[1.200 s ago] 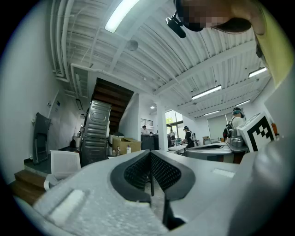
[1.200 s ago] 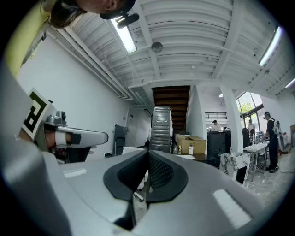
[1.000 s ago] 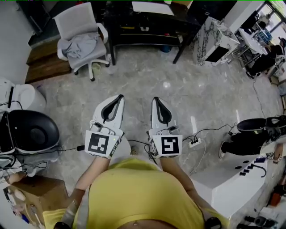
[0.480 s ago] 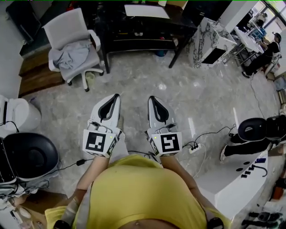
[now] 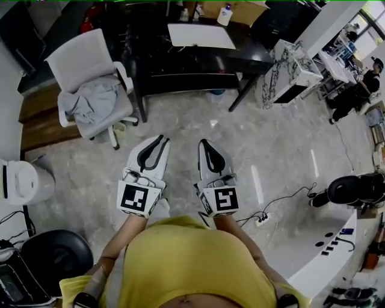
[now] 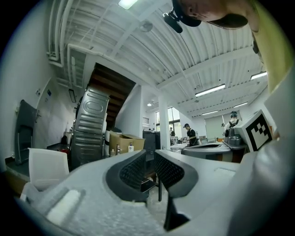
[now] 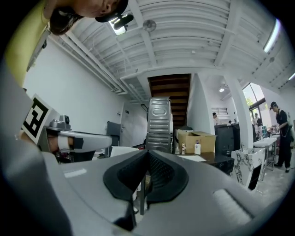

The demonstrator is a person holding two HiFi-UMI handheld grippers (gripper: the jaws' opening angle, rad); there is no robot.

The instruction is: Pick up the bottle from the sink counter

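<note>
Nothing is picked up yet; the approach and the whole grasp are left. The left gripper (image 5: 161,138) has just been opening a crack, nothing between its jaws; the right gripper (image 5: 203,143) is closed and empty; the bottle (image 5: 225,13) stands at the far edge of the dark surface (image 5: 240,51), well ahead of both.

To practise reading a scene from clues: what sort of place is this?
Probably an open office or workshop: an office chair, a black desk with paper on it, and a power strip lying on a stone-look floor.
</note>
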